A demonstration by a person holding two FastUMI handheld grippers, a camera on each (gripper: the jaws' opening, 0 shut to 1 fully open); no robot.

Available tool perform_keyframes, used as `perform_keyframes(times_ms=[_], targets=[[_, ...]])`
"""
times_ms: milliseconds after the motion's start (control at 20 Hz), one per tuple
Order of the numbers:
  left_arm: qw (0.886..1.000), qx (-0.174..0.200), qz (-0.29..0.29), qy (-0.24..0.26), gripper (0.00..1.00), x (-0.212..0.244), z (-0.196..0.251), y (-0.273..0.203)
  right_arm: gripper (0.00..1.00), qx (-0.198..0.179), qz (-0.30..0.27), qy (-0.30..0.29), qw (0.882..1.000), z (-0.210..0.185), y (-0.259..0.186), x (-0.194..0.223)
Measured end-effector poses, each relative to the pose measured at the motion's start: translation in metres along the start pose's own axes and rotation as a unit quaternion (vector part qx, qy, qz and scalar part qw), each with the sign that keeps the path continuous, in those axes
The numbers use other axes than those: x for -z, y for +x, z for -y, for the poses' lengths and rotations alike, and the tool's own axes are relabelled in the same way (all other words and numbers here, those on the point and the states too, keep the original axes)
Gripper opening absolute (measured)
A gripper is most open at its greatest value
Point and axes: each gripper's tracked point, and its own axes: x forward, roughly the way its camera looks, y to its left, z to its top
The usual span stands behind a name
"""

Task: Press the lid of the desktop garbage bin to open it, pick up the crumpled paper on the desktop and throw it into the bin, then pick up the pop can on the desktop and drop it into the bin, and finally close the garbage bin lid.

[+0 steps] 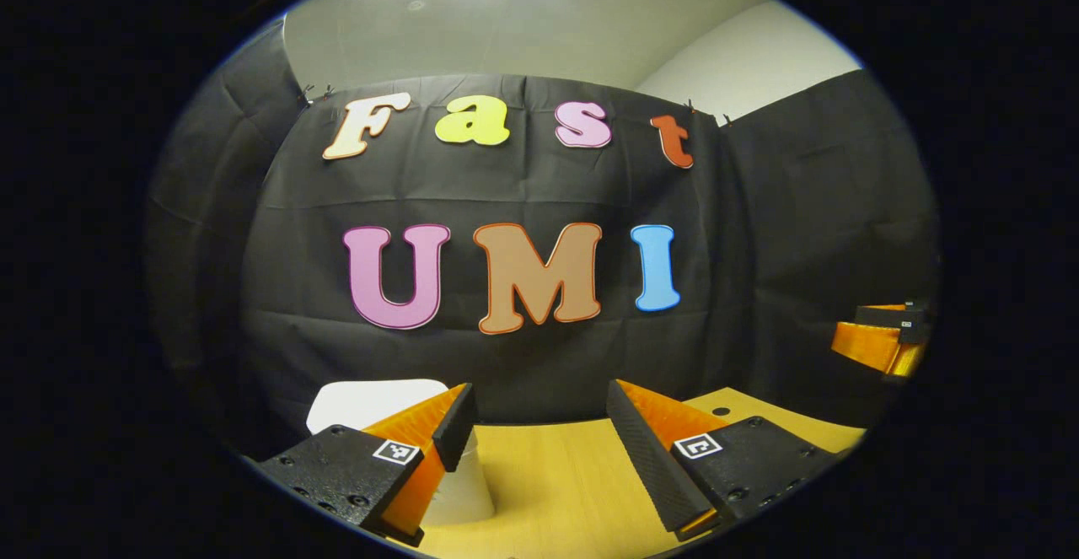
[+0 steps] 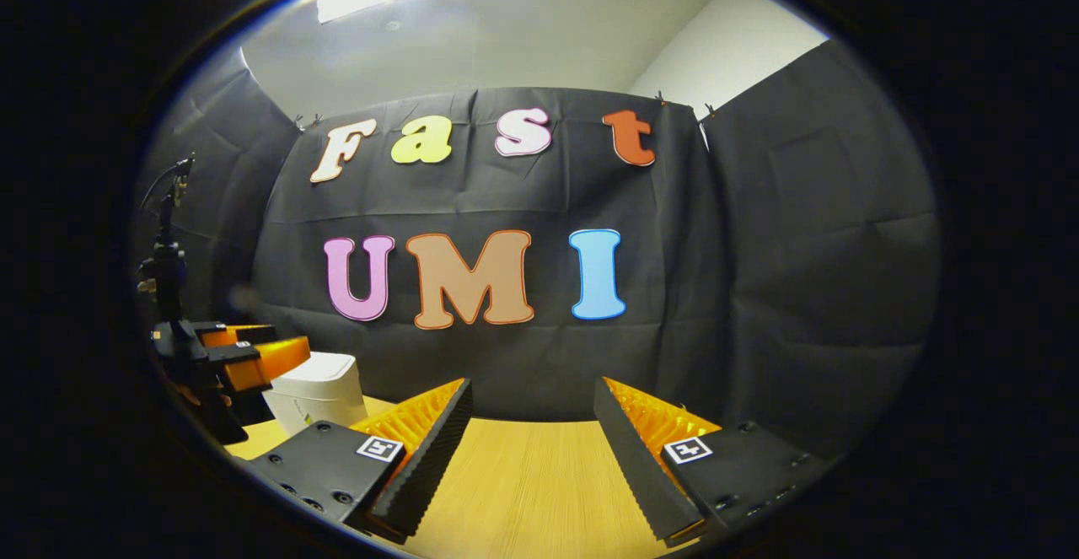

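Left gripper (image 1: 539,416) sits at 6 o'clock in the left gripper view, jaws spread wide, nothing between them, hovering over the wooden desktop (image 1: 556,483). White garbage bin (image 1: 371,403) is at about 7 o'clock in that view, partly hidden behind the left finger (image 1: 455,432), lid looks down, bin standing upright on the desktop near the black cloth wall (image 1: 523,188). Can't tell if the finger touches the bin or just overlaps it. Right gripper (image 1: 885,340) shows far off at 3 o'clock in the left gripper view, seen side-on at the edge, well apart from the left one; its jaw state is not readable from there. In the right gripper view the right gripper (image 2: 531,424) is at 6 o'clock, fingers parted, released, gap holds only bare desktop (image 2: 523,491). Bin (image 2: 316,390) is at 8 o'clock there, lid closed, upright on the desktop. Left gripper (image 2: 253,357) sits at 9 o'clock in that view, just above and beside the bin's top, fingertips pointing toward the lid; contact can't be judged. A dark stand with a clamp (image 2: 164,264) rises behind it at 9 o'clock against the wall. Small round hole (image 1: 721,412) in the desktop at 5 o'clock of the left gripper view, near the right finger (image 1: 649,449).
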Motion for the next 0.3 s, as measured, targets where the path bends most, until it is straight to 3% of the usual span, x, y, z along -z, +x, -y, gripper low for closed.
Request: perform_keyframes(times_ms=[50,300], targets=[[1.0,0.003,-0.007,-0.001,0.93,0.004,0.004,-0.001,0.96,-0.003,-0.003,-0.002,1.0,-0.002,0.0,0.002],[0.999,0.013,-0.03,-0.019,0.94,0.016,0.012,0.0,0.96,-0.008,-0.011,-0.001,1.0,-0.004,-0.002,0.005]])
